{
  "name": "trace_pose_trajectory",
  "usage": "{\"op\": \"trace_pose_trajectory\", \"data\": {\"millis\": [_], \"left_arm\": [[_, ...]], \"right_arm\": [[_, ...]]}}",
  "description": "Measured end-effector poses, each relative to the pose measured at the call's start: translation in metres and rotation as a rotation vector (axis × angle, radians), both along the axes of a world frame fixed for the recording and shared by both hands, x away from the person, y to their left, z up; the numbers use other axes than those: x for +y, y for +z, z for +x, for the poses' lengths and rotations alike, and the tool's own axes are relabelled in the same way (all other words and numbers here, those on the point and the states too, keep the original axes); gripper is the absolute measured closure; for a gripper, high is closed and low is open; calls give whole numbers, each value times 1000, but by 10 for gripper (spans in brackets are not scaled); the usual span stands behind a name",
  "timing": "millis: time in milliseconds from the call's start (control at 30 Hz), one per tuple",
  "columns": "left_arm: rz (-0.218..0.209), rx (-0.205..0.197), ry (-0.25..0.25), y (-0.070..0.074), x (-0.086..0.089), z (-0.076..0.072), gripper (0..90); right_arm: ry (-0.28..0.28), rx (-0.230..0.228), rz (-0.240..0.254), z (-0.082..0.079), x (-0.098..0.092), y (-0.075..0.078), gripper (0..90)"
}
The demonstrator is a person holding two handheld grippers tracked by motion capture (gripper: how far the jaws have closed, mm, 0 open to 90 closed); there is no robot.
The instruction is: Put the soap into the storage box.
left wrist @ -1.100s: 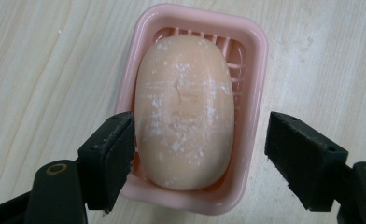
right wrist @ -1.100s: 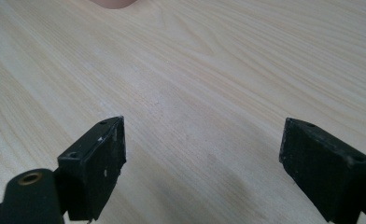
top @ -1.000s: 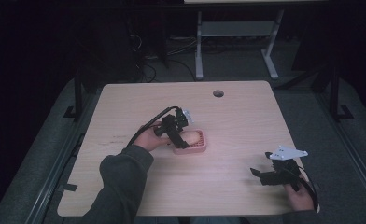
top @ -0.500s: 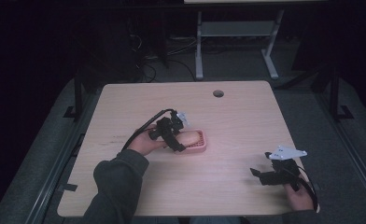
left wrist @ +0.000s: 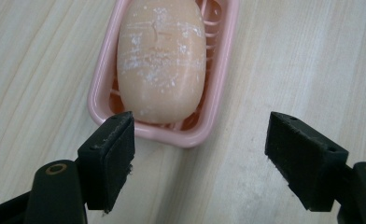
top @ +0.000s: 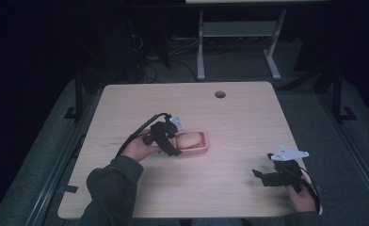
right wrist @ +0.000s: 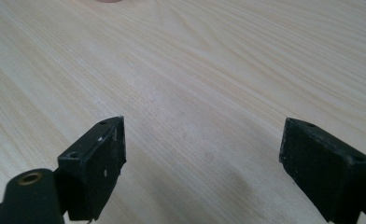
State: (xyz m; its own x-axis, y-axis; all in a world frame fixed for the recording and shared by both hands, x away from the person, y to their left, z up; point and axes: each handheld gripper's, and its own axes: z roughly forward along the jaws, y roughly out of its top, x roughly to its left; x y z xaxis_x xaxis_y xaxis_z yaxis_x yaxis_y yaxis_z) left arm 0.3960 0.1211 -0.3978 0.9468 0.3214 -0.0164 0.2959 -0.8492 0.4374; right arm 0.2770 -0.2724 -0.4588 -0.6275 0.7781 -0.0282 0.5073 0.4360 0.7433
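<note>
One soap bar (left wrist: 160, 60) in one pink dish (left wrist: 221, 79)

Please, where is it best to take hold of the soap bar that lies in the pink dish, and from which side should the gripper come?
Probably from above, across the short width of the soap bar. It lies lengthwise in the pink dish, whose low rim hugs its lower sides, so only the rounded upper half stands free. The left gripper, jaws open just before the dish's near end, seems wide enough to span it.
</note>
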Motion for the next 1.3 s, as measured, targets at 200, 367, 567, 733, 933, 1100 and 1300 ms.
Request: {"op": "trace_pose_trajectory", "data": {"millis": [200, 367, 567, 733, 933, 1100, 1300], "left_arm": [[9, -3, -13, 0, 4, -5, 239], [-7, -1, -6, -1, 10, -10, 239], [-9, -1, 2, -4, 20, -15, 239], [-16, -1, 9, -7, 30, -21, 239], [-30, -2, 15, -8, 36, -27, 239], [-25, -9, 16, -8, 41, -33, 239], [-27, -21, 18, -5, 47, -38, 239]], "right_arm": [[-6, 2, 1, 1, 0, -1, 141], [-10, 8, -1, 2, 0, -1, 141], [-7, 16, -9, 4, 1, -3, 141], [-14, 15, -14, 4, 0, -3, 141], [-18, 15, -14, 4, -1, -3, 142], [-22, 19, -15, 4, 0, -3, 142], [-26, 14, -16, 4, 0, -3, 141]]}}
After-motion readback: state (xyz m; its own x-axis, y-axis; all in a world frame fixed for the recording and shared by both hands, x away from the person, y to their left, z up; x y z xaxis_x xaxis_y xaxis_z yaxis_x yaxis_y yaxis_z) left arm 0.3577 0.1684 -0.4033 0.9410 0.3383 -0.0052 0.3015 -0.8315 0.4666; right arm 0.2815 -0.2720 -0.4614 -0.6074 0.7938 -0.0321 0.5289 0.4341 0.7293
